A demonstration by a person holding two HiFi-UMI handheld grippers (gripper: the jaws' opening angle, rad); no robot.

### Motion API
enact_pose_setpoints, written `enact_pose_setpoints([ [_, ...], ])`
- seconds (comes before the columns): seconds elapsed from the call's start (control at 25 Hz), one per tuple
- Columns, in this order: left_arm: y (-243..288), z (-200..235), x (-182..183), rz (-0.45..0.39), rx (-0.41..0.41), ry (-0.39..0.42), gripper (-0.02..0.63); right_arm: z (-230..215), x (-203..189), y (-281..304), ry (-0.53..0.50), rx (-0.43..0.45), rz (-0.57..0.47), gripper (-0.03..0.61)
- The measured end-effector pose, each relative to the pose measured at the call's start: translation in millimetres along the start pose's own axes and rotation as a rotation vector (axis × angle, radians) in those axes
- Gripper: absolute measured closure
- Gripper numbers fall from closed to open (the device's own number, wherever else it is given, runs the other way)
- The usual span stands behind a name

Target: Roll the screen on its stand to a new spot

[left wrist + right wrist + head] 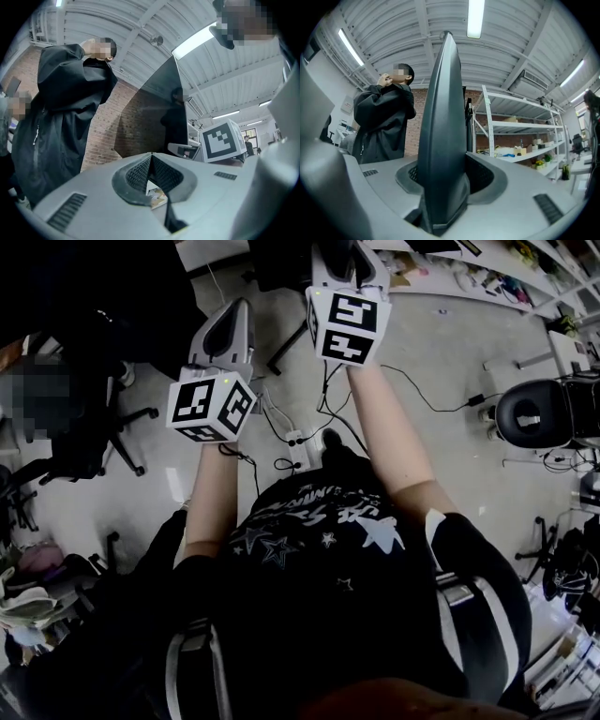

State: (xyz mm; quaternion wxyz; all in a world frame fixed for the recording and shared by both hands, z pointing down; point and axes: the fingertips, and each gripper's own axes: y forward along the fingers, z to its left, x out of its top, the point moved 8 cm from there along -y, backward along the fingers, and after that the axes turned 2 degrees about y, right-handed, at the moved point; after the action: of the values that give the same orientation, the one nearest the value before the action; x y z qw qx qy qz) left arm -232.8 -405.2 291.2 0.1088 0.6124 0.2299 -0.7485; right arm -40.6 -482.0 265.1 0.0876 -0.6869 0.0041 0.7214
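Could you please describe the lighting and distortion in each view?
Head view: dim overall, the pale floor the brightest area. Left gripper view: fisheye bend, black corners, ceiling light blown out. Right gripper view: the screen is silhouetted under a bright lamp.

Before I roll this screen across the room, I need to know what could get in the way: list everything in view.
screen: one, dark grey, edge-on between the right jaws
bystander: one, black jacket, beyond the screen
shelving: one, white, by the brick wall, right
office chair: one, black, floor at left
stool: one, black, floor at right
cables: several, black, floor ahead
power strip: one, white, among the cables
left gripper: grey, jaws shut, empty
right gripper: grey, jaws shut on the screen
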Motion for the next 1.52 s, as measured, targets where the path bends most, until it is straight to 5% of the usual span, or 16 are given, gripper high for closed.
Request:
enact_pose_setpoints([
  [0.84,-55,-19,-7,0.008,-0.047,-0.046,0.604,32,10,-76,-0.004,0.007,-0.012,0.376],
  [1.52,-103,-96,-6,0.017,0.021,-0.020,0.604,-6,16,-170,0.019,0.045,-0.030,0.376],
])
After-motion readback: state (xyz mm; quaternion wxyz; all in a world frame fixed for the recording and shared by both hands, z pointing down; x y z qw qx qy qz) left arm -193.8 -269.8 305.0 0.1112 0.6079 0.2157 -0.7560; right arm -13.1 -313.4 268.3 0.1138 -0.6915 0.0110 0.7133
